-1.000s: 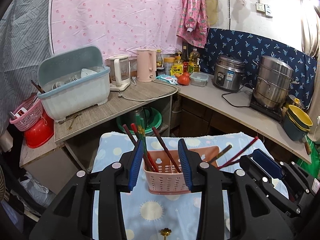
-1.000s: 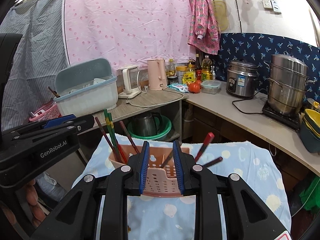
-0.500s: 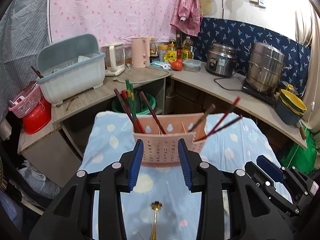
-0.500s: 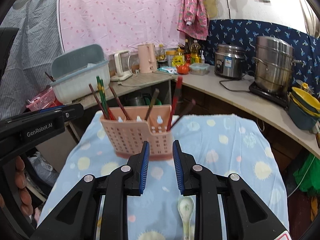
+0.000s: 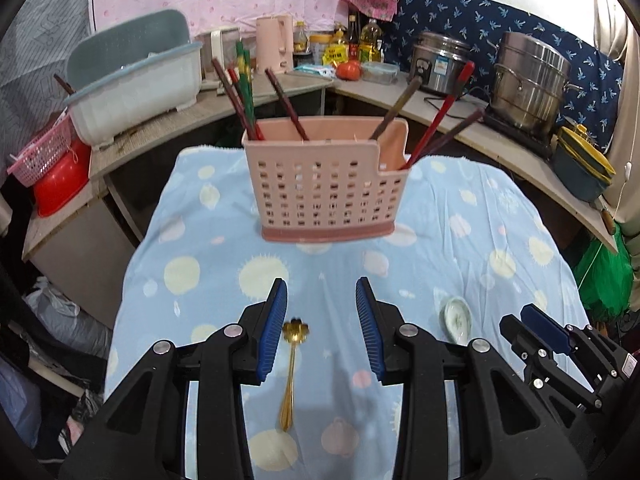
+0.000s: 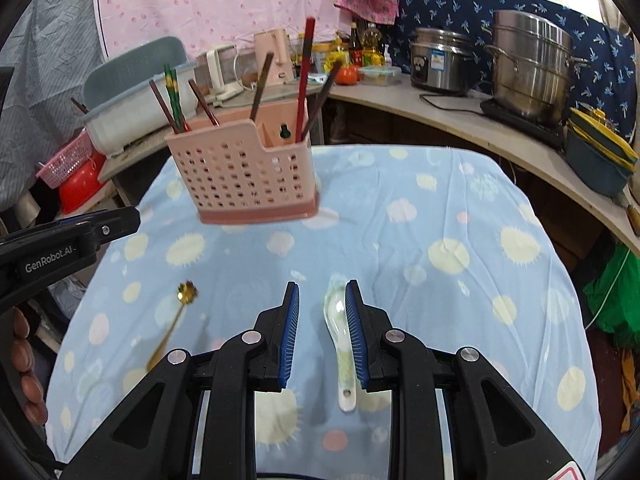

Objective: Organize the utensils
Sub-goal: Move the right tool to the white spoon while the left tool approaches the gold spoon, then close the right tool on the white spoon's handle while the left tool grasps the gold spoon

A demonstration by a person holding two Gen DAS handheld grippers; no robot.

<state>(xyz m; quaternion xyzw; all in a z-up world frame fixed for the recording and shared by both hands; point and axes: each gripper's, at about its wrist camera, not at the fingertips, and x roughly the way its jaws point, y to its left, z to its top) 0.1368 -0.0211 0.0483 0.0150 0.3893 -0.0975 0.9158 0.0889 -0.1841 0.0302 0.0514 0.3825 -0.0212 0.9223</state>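
On the blue spotted tablecloth (image 6: 440,216) stands a pink perforated utensil holder (image 6: 244,176) with chopsticks (image 6: 304,80) leaning out of its compartments. The right gripper (image 6: 322,320) hangs above the cloth with its blue-padded jaws apart and nothing pressed between them; a white ceramic spoon (image 6: 340,344) lies on the cloth, seen in the gap beside the right-hand pad. A gold spoon (image 6: 176,320) lies further left, near the left gripper (image 6: 72,236) at the frame's edge.

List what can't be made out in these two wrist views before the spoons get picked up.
- Gold flower-tipped spoon: left wrist view, its handle's side partly hidden behind the left gripper, jaws apart.
- White ceramic soup spoon: right wrist view, bowl edge hidden behind the right gripper; contact unclear.
- Pink perforated plastic utensil holder: chopstick lower ends hidden inside; blurred in both views.
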